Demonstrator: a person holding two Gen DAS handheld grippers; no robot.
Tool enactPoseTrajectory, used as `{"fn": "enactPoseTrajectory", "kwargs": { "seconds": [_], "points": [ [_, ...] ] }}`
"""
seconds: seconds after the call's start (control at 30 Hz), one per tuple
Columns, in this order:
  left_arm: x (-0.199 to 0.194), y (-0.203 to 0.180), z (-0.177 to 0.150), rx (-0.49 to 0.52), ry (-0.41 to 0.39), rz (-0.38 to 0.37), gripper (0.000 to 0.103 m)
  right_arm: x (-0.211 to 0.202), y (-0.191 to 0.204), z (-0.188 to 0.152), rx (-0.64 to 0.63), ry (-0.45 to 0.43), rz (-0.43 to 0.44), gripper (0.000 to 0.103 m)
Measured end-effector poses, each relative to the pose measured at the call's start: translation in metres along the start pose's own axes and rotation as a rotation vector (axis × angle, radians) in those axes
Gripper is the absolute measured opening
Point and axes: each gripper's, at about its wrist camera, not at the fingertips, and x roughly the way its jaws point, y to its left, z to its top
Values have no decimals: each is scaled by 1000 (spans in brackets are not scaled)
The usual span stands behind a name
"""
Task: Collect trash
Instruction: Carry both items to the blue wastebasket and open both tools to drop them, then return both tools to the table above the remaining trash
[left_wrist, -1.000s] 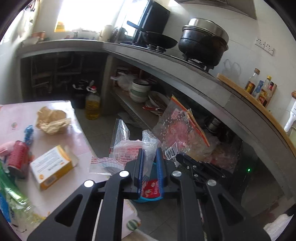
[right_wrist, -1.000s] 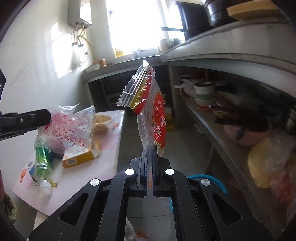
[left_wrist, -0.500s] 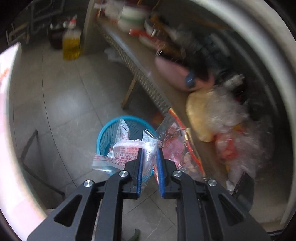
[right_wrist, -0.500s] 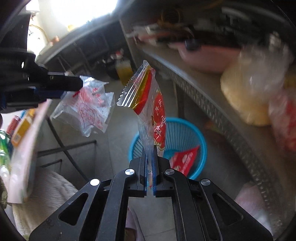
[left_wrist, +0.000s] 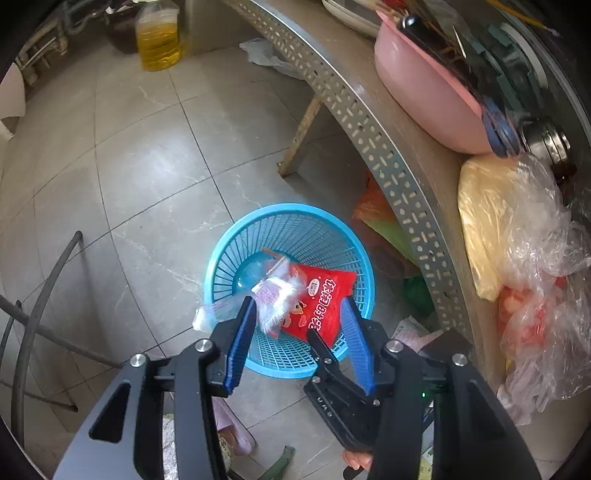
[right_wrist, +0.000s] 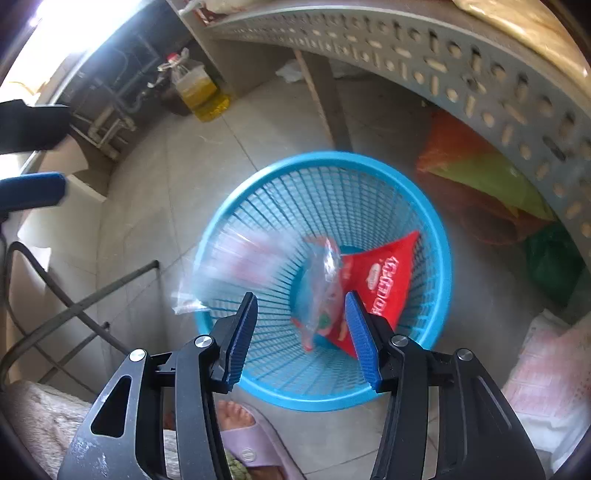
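Both the left gripper (left_wrist: 299, 325) and right gripper (right_wrist: 301, 321) have just opened wide and hold nothing; the clear wrappers (right_wrist: 321, 280) are dropping into the blue basket (right_wrist: 439, 236) beside the red packet (right_wrist: 384, 284)

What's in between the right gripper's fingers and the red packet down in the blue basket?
In the right wrist view, a see-through wrapper, blurred, hangs between the open right gripper and the red packet in the blue basket.

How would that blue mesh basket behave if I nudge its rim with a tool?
The blue mesh basket looks like thin open-lattice plastic, so probably very light and likely to slide on the smooth tiled floor. It holds only the red snack packet and clear wrappers, little ballast, so a high push might tip it.
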Motion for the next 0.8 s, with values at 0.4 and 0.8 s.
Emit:
{"fn": "enactPoseTrajectory", "kwargs": {
  "seconds": [0.4,0.8],
  "points": [
    [-107,19,-32,23,-219,14,58,-62,11,-20,-40,-109,25,65],
    [-256,86,-164,3,-603,107,68,-165,105,-12,-342,-352,132,82]
  ]
}}
